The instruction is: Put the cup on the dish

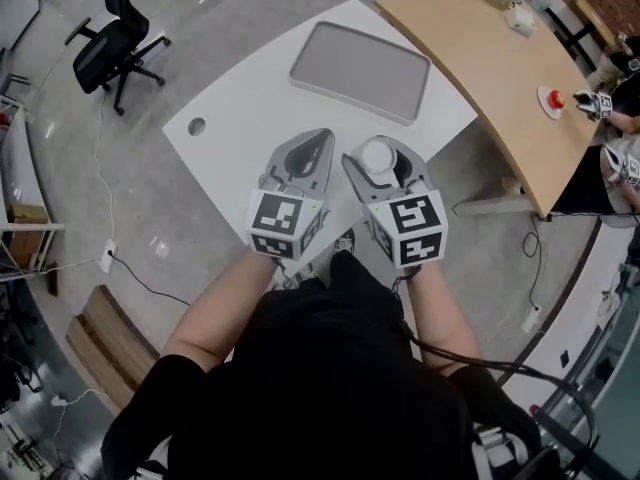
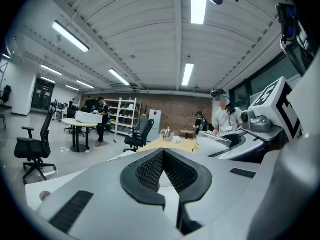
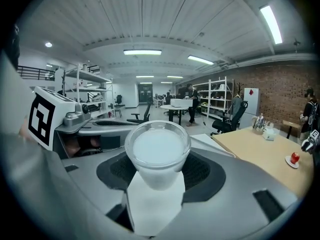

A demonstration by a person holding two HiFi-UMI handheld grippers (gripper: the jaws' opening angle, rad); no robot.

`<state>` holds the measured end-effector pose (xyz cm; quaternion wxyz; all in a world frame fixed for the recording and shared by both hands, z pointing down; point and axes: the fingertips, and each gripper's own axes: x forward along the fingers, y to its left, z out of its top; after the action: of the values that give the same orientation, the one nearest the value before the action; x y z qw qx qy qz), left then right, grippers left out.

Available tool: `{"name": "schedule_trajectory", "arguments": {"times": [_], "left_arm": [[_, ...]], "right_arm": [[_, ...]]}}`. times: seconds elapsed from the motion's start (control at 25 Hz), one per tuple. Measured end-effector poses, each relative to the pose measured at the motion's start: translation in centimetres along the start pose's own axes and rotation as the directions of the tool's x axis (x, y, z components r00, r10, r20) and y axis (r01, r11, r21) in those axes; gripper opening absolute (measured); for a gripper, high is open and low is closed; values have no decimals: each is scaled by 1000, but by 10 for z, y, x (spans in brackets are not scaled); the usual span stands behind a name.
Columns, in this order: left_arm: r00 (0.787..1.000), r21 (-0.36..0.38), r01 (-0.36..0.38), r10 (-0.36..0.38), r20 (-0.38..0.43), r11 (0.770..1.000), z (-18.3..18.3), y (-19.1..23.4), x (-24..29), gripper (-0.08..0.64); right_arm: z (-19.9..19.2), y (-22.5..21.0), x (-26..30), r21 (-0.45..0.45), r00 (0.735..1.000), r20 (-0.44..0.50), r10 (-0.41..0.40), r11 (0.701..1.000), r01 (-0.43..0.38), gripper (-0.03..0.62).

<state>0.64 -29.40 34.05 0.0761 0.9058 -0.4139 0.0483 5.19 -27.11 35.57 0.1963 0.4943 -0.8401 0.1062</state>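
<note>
- Open office with grey floor [image 1: 150, 258]; white desk [image 1: 250, 118] central in head view, wooden desk [image 1: 480, 68] butted against its right side, black office chair [image 1: 112, 46] off to the left.
- Grey, rounded-rectangular dish [image 1: 360, 71] lying flat on the far part of the white desk, nothing on it.
- Left hand-held gripper [image 1: 308, 156] held over the near edge of the white desk; in the left gripper view [image 2: 163, 156] jaws clenched tip to tip, nothing between them.
- Right hand-held gripper [image 1: 380, 163] just beside the left one, level with it; in the right gripper view [image 3: 157, 184] jaws clamped on the sides of a translucent white cup [image 3: 157, 151].
- Cup [image 1: 378, 155] seen from above as a white circle, mouth up, carried between the right jaws on the near side of the white desk, well apart from the dish.
</note>
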Motion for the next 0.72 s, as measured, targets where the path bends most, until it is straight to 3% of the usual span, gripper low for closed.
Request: {"name": "schedule_trajectory", "arguments": {"times": [0.72], "left_arm": [[995, -60, -94, 92, -26, 994, -20, 55, 143, 6]], "right_arm": [[-10, -118, 103, -5, 998, -45, 33, 999, -33, 235]]}}
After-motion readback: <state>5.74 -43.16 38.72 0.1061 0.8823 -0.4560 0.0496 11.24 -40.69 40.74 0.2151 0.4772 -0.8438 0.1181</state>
